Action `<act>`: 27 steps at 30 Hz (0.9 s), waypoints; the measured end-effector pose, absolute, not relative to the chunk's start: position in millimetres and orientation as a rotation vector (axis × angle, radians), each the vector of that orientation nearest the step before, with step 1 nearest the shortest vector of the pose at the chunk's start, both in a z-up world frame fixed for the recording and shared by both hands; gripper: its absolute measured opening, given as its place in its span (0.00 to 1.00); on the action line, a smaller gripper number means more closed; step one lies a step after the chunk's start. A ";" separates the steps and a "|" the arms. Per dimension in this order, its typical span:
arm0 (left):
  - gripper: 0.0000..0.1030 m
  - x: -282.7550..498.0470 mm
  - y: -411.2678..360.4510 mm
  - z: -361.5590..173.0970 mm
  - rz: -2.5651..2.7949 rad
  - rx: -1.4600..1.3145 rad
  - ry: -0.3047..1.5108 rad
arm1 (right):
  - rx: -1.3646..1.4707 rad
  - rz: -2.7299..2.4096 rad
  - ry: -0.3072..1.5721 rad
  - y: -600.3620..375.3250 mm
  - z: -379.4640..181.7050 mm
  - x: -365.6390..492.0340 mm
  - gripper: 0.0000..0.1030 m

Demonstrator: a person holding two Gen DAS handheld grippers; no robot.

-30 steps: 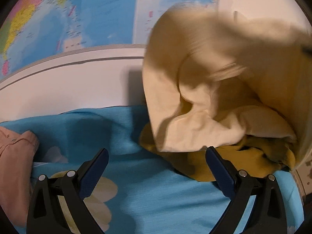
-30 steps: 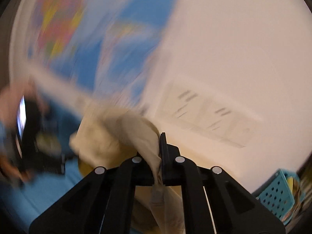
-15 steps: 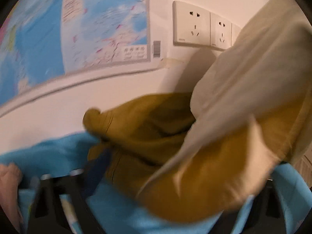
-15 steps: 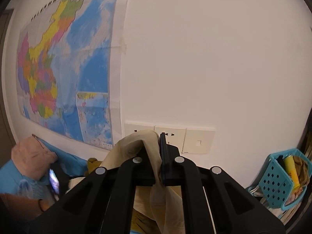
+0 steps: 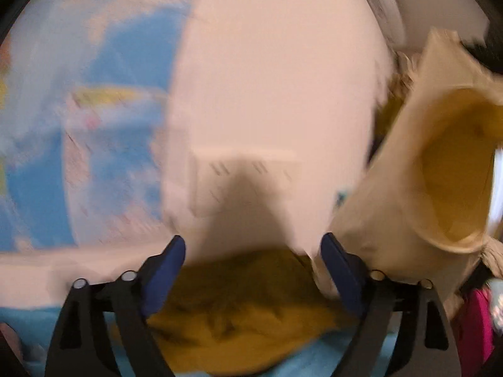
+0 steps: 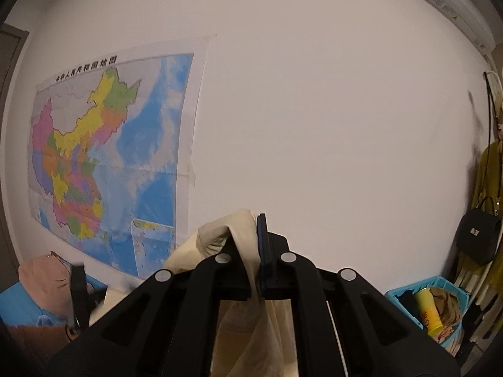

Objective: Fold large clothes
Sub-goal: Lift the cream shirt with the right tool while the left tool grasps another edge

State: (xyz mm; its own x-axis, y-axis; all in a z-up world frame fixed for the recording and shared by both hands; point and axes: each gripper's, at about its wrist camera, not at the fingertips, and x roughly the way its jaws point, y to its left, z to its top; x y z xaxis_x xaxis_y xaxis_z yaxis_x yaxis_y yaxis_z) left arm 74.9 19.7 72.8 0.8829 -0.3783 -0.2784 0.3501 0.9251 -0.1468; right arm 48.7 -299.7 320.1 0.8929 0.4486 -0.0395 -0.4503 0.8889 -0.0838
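Wall map [image 6: 103, 169]: backdrop only. Cream garment [image 6: 242, 251], mustard lining: lifted off blue bedding [image 5: 314, 358], hangs from right gripper [image 6: 258, 242], clenched on fabric. Left gripper [image 5: 253, 270]: released, empty, below the hanging cloth. Step: pick-up/shake-out. Next, prob.: left needs 2nd edge to spread flat.

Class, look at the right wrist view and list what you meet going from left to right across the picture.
Pink garment → map → cream cloth clamped in the right tool → blue basket → black bag.
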 end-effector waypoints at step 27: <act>0.07 41.9 -53.0 158.1 -0.499 -0.116 0.197 | -0.021 0.401 -0.071 -381.3 349.3 -64.8 0.03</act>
